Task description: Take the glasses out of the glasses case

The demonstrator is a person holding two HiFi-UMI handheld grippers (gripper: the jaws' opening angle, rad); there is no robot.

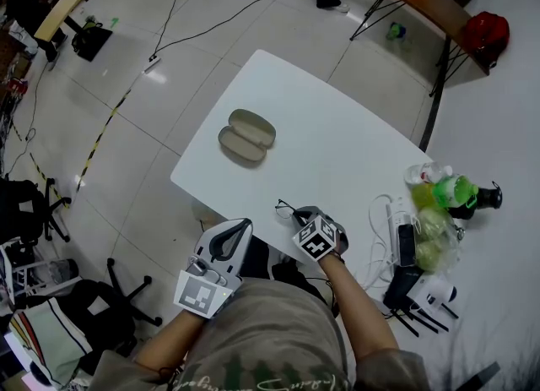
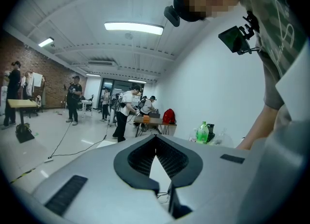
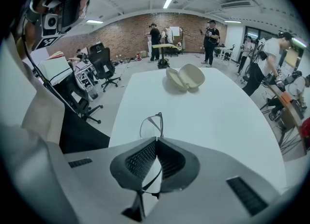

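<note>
One left gripper (image 1: 239, 229) hangs at the near edge of the single white table (image 1: 337, 144), its jaws pressed together on nothing. One glasses case (image 1: 246, 136) lies open mid-table. One pair of glasses (image 1: 287, 209), well apart from the case, is pinched in the right gripper (image 1: 305, 214).

The surface (image 1: 337, 144) is showing plain white. Far on it, the glasses case (image 1: 246, 137) is showing dull beige inside and out. The glasses (image 3: 150, 124) are showing a thin dark frame. The left gripper (image 2: 156, 143) and right gripper (image 3: 156, 141) are wearing pale grey shells, black ribbed fingers (image 3: 140, 162) and black-and-white square markers (image 1: 314, 241). At right a bottle (image 1: 456, 188) is glowing green; yellow-black striped tape (image 1: 101, 136) is crossing the pale grey floor (image 1: 253, 35).
</note>
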